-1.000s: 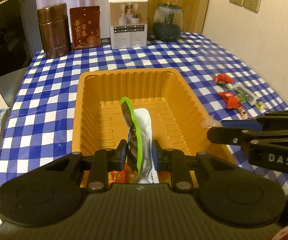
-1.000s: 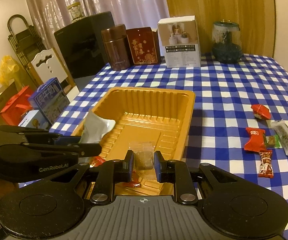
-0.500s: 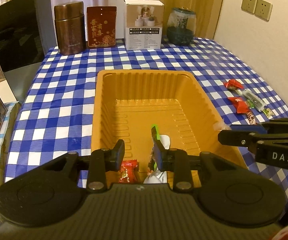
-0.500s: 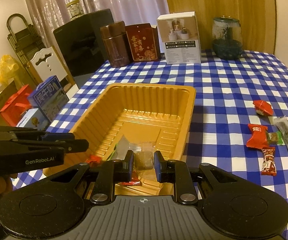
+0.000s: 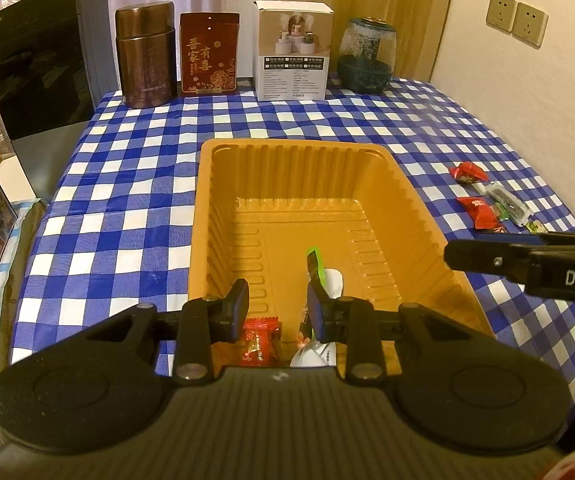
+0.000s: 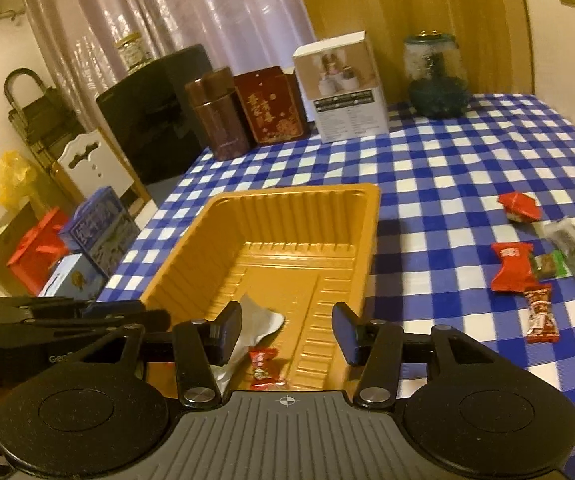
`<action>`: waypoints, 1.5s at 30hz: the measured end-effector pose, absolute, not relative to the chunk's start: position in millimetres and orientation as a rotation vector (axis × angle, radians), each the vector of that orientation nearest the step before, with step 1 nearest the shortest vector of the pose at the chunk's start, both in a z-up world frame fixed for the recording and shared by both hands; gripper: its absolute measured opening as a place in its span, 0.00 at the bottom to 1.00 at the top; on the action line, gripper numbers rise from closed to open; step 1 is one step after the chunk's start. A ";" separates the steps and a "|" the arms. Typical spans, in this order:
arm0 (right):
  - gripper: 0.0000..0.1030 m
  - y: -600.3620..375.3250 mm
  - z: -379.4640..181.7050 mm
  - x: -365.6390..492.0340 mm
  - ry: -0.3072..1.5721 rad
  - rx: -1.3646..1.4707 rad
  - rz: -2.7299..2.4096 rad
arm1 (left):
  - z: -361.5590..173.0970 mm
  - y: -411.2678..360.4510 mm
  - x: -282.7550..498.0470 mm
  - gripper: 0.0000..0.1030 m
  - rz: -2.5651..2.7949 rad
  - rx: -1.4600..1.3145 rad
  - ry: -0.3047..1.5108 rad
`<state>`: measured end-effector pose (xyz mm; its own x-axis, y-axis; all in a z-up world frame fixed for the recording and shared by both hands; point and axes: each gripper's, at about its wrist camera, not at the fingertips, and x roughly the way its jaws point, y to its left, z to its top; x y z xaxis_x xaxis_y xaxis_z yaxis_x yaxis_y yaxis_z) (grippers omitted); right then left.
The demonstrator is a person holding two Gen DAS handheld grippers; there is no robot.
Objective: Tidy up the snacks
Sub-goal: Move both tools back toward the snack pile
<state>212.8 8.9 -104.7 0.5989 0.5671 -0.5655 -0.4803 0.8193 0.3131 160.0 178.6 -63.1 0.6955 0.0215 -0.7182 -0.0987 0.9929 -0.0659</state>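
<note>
A table under a blue-and-white checked cloth (image 5: 127, 184) filled most of both views, with a pale wall carrying two sockets (image 5: 516, 19) at the upper right of the left wrist view and a sheer curtain (image 6: 175, 12) across the top of the right wrist view. Off the table's left edge stood a black cabinet (image 5: 35, 68), and lower left in the right wrist view a clutter of coloured boxes and a yellow bag sat on the floor.

Along the far edge stood a brown canister (image 5: 145, 54), a red box (image 5: 208, 54), a white box (image 5: 293, 50) and a glass jar (image 5: 365, 56) — a row that left the cloth in front of it bare.

The orange tray (image 5: 415, 200) lay in the centre, its far half bare. At its near end lay a white packet with a green edge (image 5: 329, 280) and a red candy (image 5: 259, 338).

On the cloth at the right, well apart from the tray, several small wrapped snacks (image 6: 527, 268) lay in a loose cluster.

The left gripper (image 5: 277, 308) hung over the tray's near end, jaws apart, the packet just beside the right finger; whether they touched I could not tell. The right gripper (image 6: 287, 332) was opening — nothing was pressed between its fingers, and the candy lay below them.
</note>
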 end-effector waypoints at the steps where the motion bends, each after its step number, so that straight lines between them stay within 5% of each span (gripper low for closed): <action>1: 0.49 6.3 -104.5 212.4 0.703 0.135 0.602 | -63.3 179.3 160.2 0.27 0.065 -0.103 0.798; 45: 0.49 -192.2 -82.9 148.0 0.645 0.237 0.214 | -28.2 7.4 160.2 0.58 -0.120 -0.135 0.721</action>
